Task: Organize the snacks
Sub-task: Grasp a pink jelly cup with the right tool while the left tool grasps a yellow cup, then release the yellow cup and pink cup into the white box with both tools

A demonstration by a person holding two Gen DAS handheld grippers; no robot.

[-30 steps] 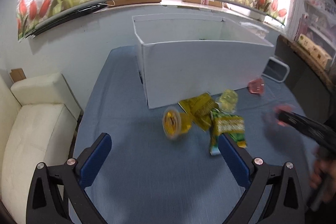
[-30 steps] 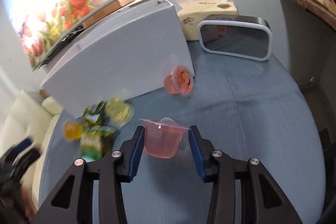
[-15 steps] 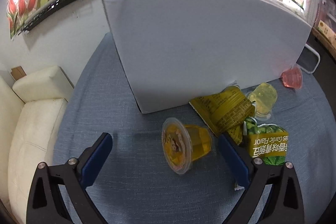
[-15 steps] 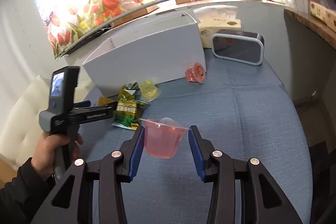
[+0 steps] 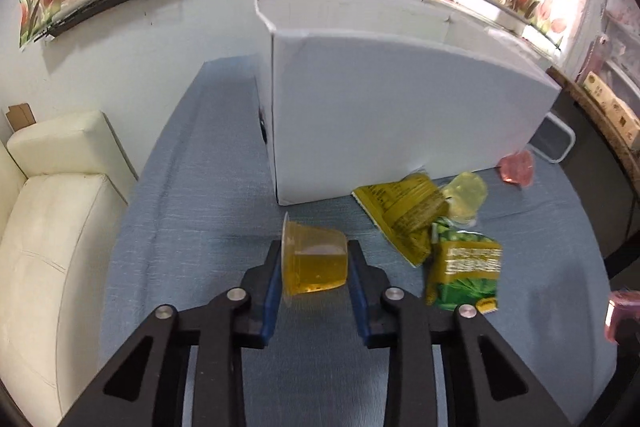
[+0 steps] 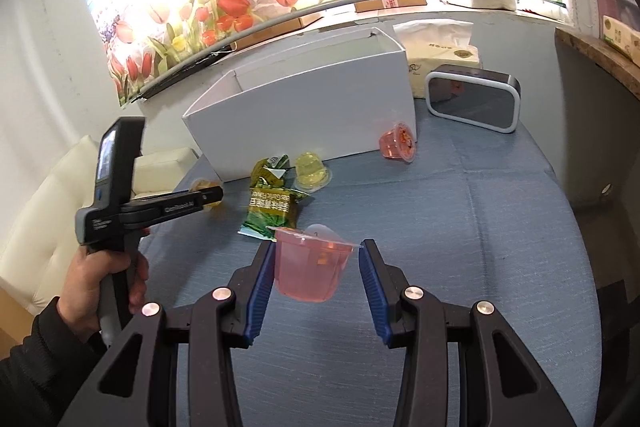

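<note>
The left hand-held gripper (image 5: 314,263) is clamped on an orange jelly cup (image 5: 314,261) lying sideways, lid leftward. The right hand-held gripper (image 6: 316,267) holds a pink jelly cup (image 6: 310,267) upright — apparently lifted. Other snacks are scattered on the blue surface (image 6: 460,227) before a white box (image 6: 304,115).

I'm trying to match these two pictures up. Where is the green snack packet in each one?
Left wrist view: the green snack packet lies on the blue cloth at lower right, just right of the left tongs.
Right wrist view: it lies left of centre, just beyond the pink jelly cup.
Shared landmark: the white box stands behind it in both.
</note>
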